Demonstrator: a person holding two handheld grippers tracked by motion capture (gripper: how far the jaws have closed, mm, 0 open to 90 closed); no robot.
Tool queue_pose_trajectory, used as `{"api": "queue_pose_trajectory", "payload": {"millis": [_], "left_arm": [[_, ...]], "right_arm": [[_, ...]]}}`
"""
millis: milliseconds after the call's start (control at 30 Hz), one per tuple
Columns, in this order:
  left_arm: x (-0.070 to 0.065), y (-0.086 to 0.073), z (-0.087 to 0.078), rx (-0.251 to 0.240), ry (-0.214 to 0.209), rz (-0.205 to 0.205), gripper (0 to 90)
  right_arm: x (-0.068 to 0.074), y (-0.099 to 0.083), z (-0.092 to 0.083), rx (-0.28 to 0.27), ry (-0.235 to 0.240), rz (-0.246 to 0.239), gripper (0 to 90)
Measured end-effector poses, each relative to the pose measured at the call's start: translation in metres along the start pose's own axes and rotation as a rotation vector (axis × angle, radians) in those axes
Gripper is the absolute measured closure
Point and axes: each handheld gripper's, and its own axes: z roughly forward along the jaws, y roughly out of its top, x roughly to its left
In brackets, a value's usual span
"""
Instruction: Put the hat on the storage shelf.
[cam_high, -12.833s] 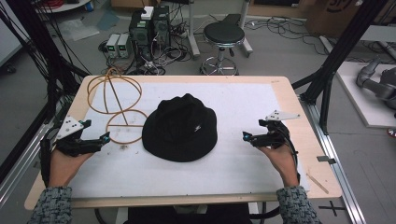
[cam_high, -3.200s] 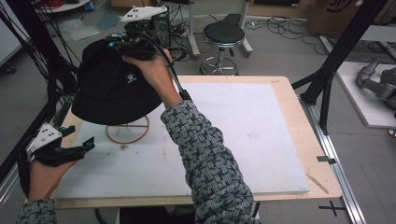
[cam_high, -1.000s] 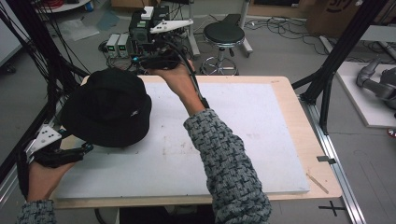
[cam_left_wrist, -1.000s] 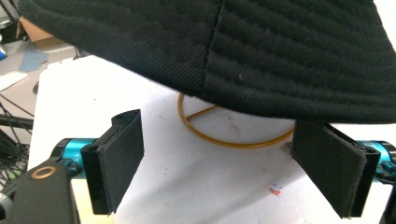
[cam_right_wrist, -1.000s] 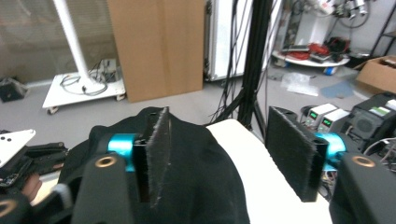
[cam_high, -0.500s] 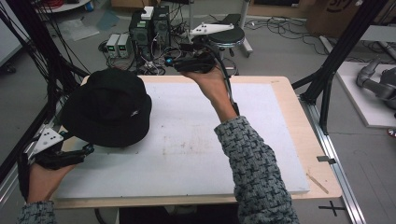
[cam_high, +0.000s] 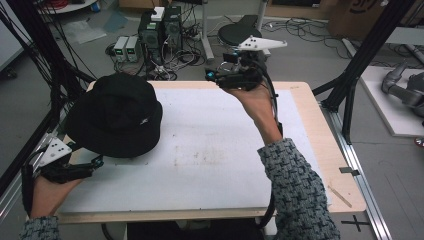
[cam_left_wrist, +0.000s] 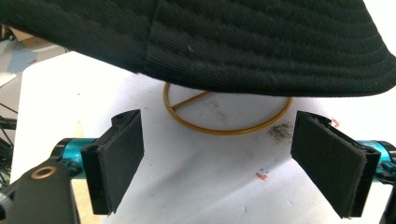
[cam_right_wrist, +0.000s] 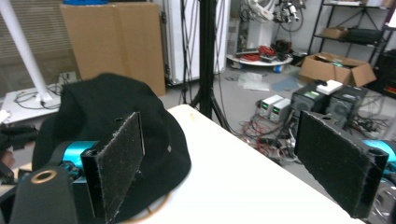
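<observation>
A black bucket hat sits on a gold wire stand at the left of the white mat. In the left gripper view the hat's brim hangs over the stand's ring base. My left gripper rests low at the front left, just below the brim, open and empty. My right gripper is held up over the table's far edge, well right of the hat. Its jaws have just been opening and nothing is between them. The hat lies beyond its left jaw.
Computer boxes and a round stool stand on the floor behind the table. Black frame posts rise at the right, and more at the left. The mat's middle and right are bare.
My right gripper has let go of the hat's crown and swung right along the far edge, jaws spreading. The hat stays on the stand. The left gripper has kept still.
</observation>
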Motion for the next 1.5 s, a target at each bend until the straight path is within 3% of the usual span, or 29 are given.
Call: {"api": "queue_pose_trajectory", "payload": {"millis": [433,633,800,1267,1500], "left_arm": [[-0.003,-0.002,0.002,0.021,-0.006,0.005,17.4],[-0.004,-0.003,0.001,0.024,-0.004,0.01,17.5],[-0.004,-0.003,0.0,0.025,0.002,0.011,17.4],[-0.009,0.0,0.003,0.029,-0.006,0.02,17.4],[-0.012,0.0,0.005,0.038,-0.007,0.032,17.5]], "right_arm": [[-0.015,-0.048,-0.057,0.002,-0.04,0.052,12.6],[-0.021,-0.068,-0.084,0.002,-0.101,0.063,12.6],[-0.026,-0.09,-0.101,0.015,-0.131,0.1,12.6],[-0.034,-0.159,-0.13,0.118,-0.235,0.148,12.6],[-0.038,-0.189,-0.135,0.14,-0.254,0.195,12.6]]}}
